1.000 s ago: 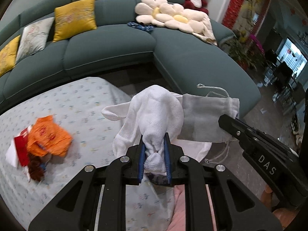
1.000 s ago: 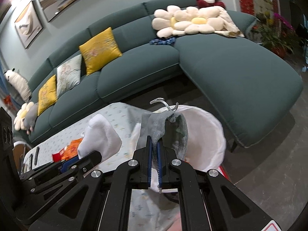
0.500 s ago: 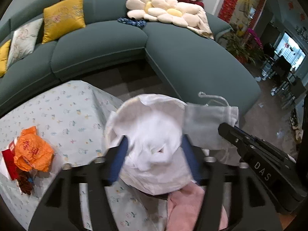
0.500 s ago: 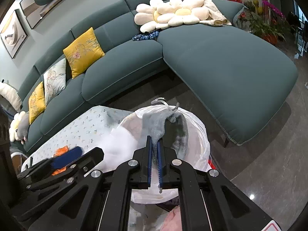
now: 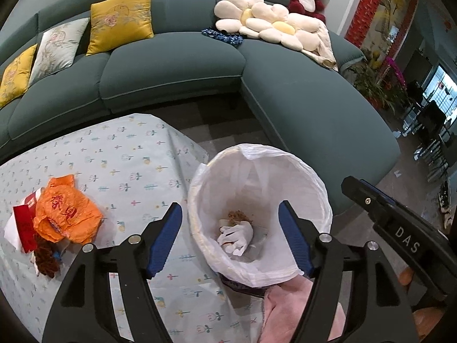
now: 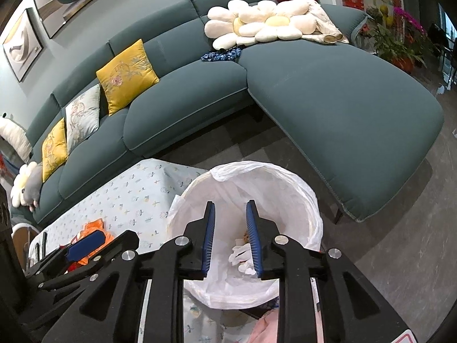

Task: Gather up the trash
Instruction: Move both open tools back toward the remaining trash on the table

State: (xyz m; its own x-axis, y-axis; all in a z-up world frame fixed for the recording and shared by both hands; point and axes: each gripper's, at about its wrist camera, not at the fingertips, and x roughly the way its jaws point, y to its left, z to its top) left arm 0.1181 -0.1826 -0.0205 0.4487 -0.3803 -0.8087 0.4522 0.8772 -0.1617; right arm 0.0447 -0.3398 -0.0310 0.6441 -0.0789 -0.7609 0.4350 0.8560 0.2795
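Note:
A bin with a white plastic liner [image 5: 257,154] stands at the table's corner, right below both grippers. At its bottom lie a crumpled white cloth [image 5: 237,235] and some brown scraps; the same white cloth [image 6: 241,257] shows in the right wrist view. My left gripper [image 5: 229,204] hangs over the bin mouth, its jaws opening wide with nothing between them. My right gripper [image 6: 230,204] is also above the bin, jaws opening, the gap bare. An orange wrapper [image 5: 67,214] with red packaging lies on the table to the left.
A table with a flower-print cloth [image 5: 128,157] fills the left side. A teal corner sofa [image 5: 171,65] with cushions runs behind and to the right. Pink fabric [image 5: 285,308] lies below the bin. The right gripper's body [image 5: 400,228] shows at the left view's right edge.
Both grippers opened. The white cloth left the left jaws and the grey pouch left the right jaws, and the cloth now lies in the bin. Both hands shifted over the bin.

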